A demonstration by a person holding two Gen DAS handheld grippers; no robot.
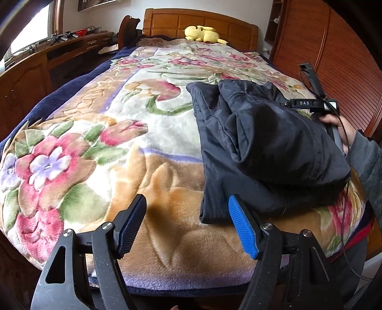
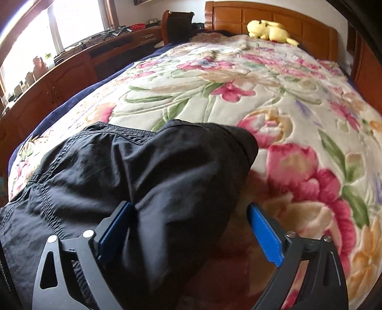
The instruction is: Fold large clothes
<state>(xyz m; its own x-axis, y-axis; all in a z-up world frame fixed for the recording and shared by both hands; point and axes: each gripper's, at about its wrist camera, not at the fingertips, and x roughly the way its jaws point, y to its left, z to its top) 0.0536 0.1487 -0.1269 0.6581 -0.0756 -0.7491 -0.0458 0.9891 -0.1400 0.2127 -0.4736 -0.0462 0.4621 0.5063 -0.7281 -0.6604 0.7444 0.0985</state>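
Note:
A black jacket (image 1: 262, 147) lies folded in a bundle on the flowered blanket (image 1: 100, 147) at the right side of the bed. My left gripper (image 1: 188, 224) is open and empty, just left of the jacket's near corner. The right gripper's body (image 1: 310, 103) shows beyond the jacket, held by a hand. In the right wrist view the jacket (image 2: 143, 176) fills the lower left. My right gripper (image 2: 191, 226) is open, with a puffed fold of the jacket lying between its fingers, not pinched. The flowered blanket (image 2: 298, 119) spreads to the right.
A yellow plush toy (image 1: 203, 33) lies by the wooden headboard (image 1: 191, 21). A wooden cabinet (image 1: 35, 71) runs along the left of the bed, a wooden wardrobe (image 1: 346, 59) along the right. The person's grey sleeve (image 1: 367, 162) is at the right edge.

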